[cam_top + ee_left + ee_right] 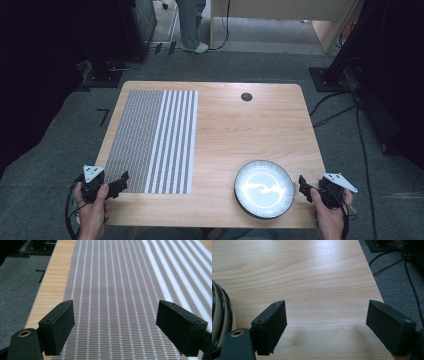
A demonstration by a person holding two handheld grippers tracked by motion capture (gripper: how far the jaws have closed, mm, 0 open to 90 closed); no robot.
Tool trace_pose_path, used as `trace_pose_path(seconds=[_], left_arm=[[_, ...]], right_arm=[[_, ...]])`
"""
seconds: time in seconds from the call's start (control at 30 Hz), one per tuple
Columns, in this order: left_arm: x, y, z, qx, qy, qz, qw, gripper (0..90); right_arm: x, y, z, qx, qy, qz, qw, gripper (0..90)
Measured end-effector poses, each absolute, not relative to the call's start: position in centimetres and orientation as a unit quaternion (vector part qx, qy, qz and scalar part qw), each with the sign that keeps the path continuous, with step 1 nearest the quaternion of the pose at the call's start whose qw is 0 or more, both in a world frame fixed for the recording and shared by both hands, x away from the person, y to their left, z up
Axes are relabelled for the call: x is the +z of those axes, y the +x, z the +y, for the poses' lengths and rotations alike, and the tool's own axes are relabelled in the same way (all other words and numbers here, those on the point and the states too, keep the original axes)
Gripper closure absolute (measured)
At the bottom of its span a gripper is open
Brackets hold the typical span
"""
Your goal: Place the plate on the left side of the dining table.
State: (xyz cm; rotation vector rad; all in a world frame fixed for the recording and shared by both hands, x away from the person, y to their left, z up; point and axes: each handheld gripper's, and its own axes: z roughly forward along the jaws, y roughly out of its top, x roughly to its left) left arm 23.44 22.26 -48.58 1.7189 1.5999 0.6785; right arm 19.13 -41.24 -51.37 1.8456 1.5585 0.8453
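Note:
A woven placemat (pixel 150 140) with fine grey mesh and broad white stripes lies on the left half of the wooden table (pixel 240 125). A round plate (pixel 264 188) with a dark striped rim and a glossy white centre sits near the front right edge. My left gripper (pixel 121 182) is held at the mat's front left corner, open and holding nothing; the left gripper view has its jaws (pixel 115 322) spread over the placemat (pixel 120 277). My right gripper (pixel 304 187) hovers just right of the plate, open over bare wood (pixel 325 322), with the plate's rim (pixel 219 312) at its left.
A small black round grommet (pixel 246 97) sits in the table near the far edge. Cables (pixel 360 135) trail over the grey carpet to the right. A person's legs (pixel 192 25) and pale wooden furniture (pixel 280 10) stand beyond the table.

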Motion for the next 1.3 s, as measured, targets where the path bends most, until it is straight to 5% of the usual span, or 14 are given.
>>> trace_pose_path(seconds=[1.3], left_arm=[[-47.1,24.3,12.6,0.226,0.712,0.547,0.377,15.1]], right_arm=[[-49.3,18.4,-39.2,0.361,0.670,0.583,0.285,17.7]])
